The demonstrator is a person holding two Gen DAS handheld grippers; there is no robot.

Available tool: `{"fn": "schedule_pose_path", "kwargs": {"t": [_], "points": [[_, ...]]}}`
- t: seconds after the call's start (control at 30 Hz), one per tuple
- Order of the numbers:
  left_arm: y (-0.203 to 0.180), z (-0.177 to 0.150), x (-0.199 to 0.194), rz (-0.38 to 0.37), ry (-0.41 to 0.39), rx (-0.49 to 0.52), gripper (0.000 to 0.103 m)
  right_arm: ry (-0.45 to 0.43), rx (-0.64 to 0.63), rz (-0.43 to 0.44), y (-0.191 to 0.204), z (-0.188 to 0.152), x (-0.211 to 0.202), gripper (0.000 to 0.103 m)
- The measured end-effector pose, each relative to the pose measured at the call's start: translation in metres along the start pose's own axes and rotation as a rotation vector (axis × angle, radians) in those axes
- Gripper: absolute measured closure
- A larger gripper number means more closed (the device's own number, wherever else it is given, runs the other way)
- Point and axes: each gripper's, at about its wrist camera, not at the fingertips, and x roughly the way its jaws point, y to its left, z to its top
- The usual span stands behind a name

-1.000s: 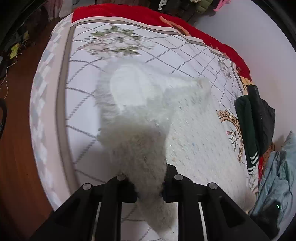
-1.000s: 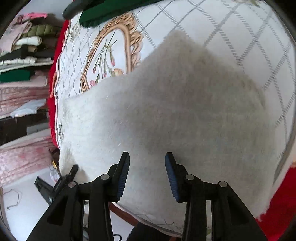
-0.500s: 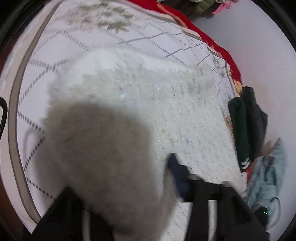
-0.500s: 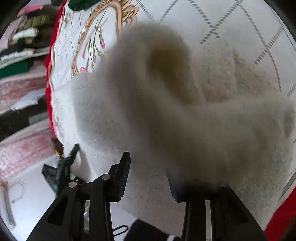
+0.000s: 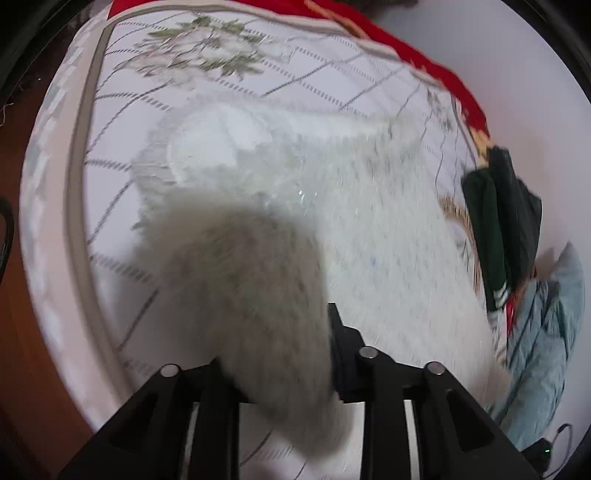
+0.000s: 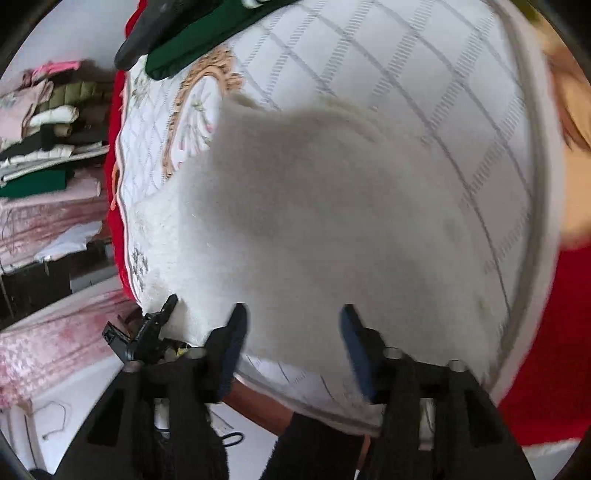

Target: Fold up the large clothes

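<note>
A white fluffy garment (image 5: 369, 236) lies spread on the quilted bed (image 5: 122, 192). In the left wrist view a thick flap of it (image 5: 251, 295) rises up between the fingers of my left gripper (image 5: 277, 354), which is shut on it; the fabric hides the left finger's tip. In the right wrist view the same garment (image 6: 332, 206) lies flat near the bed's front edge. My right gripper (image 6: 291, 325) hovers over its near hem with its jaws opening wide; the blue pads (image 6: 354, 343) press on nothing.
Dark green and black clothes (image 5: 498, 229) and a light blue jacket (image 5: 543, 332) lie at the bed's right side. In the right wrist view a green garment (image 6: 207, 33) lies at the far end. Folded clothes (image 6: 48, 122) are stacked at the left. A black tool (image 6: 144, 332) sits by the bed's edge.
The right jaws have spread much wider. A fold of the garment that swung across the right view has settled flat. The left gripper still holds its flap, which now bulks thicker between the fingers.
</note>
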Motion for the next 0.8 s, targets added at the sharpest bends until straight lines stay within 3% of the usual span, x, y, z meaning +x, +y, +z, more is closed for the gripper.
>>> {"fn": "schedule_pose_path", "kwargs": {"t": [0.1,0.17,0.2,0.23,0.3,0.4,0.47,0.5,0.6,0.7,0.8], "points": [[-0.001,-0.010,-0.021,0.057,0.053,0.064,0.071,-0.001,0.099,0.048,-0.034,-0.042,0.004,0.027],[-0.013,-0.017,-0.037,0.097,0.058,0.155,0.048,0.026,0.193,0.101,-0.062,-0.066,0.019,0.027],[-0.021,-0.021,-0.043,0.108,0.057,0.210,0.018,0.027,0.233,0.131,-0.073,-0.075,0.028,0.027],[-0.034,-0.025,-0.049,0.117,0.046,0.279,0.008,-0.010,0.280,0.161,-0.090,-0.085,0.035,0.027],[-0.062,-0.033,-0.051,0.127,0.021,0.409,0.008,-0.137,0.309,0.172,-0.110,-0.094,0.043,0.027],[-0.114,-0.050,-0.028,0.156,0.016,0.620,0.008,-0.251,0.335,0.204,-0.137,-0.097,0.056,0.027],[-0.148,-0.060,-0.005,0.137,0.012,0.715,0.008,-0.308,0.383,0.295,-0.155,-0.095,0.069,0.025],[-0.164,-0.063,0.010,0.148,0.010,0.759,0.008,-0.340,0.394,0.336,-0.152,-0.094,0.079,0.019],[-0.202,-0.072,0.061,0.199,0.036,0.885,0.007,-0.432,0.417,0.472,-0.154,-0.084,0.079,0.017],[-0.213,-0.072,0.105,0.243,0.105,0.887,0.005,-0.469,0.413,0.597,-0.149,-0.069,0.080,0.017],[-0.214,-0.065,0.113,0.208,0.118,0.848,0.002,-0.475,0.367,0.657,-0.137,-0.045,0.093,0.017]]}}
